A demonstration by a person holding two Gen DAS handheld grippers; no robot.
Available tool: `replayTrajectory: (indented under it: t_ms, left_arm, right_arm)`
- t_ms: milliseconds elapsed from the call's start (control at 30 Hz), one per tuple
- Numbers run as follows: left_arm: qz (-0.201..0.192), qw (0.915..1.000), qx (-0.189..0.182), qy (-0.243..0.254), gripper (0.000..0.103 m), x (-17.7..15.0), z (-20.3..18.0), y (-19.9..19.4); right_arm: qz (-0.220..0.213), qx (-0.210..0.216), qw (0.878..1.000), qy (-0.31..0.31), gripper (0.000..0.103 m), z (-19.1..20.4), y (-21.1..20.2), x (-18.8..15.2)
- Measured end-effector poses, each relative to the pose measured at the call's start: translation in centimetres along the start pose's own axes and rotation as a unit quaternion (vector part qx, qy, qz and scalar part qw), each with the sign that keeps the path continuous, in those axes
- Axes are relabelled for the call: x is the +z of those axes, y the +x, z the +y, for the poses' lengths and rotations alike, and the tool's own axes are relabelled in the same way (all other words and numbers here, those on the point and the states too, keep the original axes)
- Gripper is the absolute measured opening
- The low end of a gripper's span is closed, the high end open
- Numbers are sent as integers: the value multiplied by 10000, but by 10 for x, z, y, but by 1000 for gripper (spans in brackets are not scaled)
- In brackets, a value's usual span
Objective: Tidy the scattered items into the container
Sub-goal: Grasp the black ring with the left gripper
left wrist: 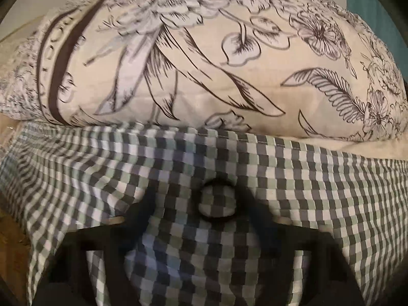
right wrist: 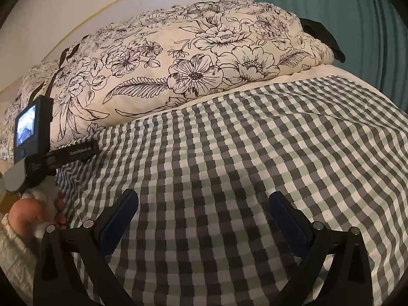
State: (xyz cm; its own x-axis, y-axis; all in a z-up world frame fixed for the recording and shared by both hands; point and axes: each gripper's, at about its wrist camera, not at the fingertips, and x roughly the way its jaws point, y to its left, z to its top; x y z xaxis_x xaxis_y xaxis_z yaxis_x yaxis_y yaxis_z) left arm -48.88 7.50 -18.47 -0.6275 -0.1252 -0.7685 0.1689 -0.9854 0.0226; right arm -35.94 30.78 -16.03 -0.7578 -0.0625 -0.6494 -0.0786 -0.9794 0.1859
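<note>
Left gripper [left wrist: 216, 201] pinching puckered checkered blanket [left wrist: 306, 178].

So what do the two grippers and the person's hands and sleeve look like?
The right gripper has black angular arms with round silver screw heads and dark blue pads. The left gripper is a black handheld unit with a small lit screen, a grey disc and a strap printed GenRobot.AI. The hand on it shows a cream textured sleeve.
</note>
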Motion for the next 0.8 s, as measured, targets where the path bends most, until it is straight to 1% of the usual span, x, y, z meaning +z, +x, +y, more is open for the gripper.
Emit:
replayTrajectory:
  t_ms: [33,67,100,133,200,300,400,500,600,667,700,733,800]
  left_arm:
    - [21,10000,-87,-23,28,0,1,0]
    - [13,9999,-114,-26,23,-1,2,0]
    - [12,9999,-132,18,11,-2,2,-2]
    - [16,9998,-142,122,6,-4,0,-4]
    - [-21,9994,-83,345,4,-10,-4,-14]
    - [-49,9988,-228,424,4,-20,-1,-38]
    - [-158,9981,-361,482,4,-38,9,-86]
    - [-257,9972,-328,617,4,-52,19,-135]
    - [-219,9967,-469,626,4,-59,35,-185]
    - [-234,9963,-440,694,4,-70,40,-219]
    - [-273,9960,-431,739,4,-72,39,-232]
    - [-332,9949,-488,818,4,-77,42,-247]
    - [-484,9935,-543,872,4,-87,50,-277]
  right_arm:
    - [23,0,10000,12,103,0,1,0]
    - [38,0,10000,22,103,-1,1,-1]
    - [41,10,10000,29,103,-1,1,0]
    - [42,14,10000,38,103,-1,2,0]
    - [51,23,10000,52,103,-2,2,-1]
    - [53,30,10000,73,103,-2,2,-1]
    - [59,22,10000,64,103,-2,2,-1]
    - [63,24,10000,56,103,-2,3,-1]
    - [-7,48,10000,37,102,-1,-2,-2]
    - [-13,181,9998,38,102,1,-13,-4]
    - [68,171,9998,50,102,2,-21,-6]
    - [128,217,9997,62,102,3,-40,-9]
    - [42,475,9989,8,102,6,-76,-13]
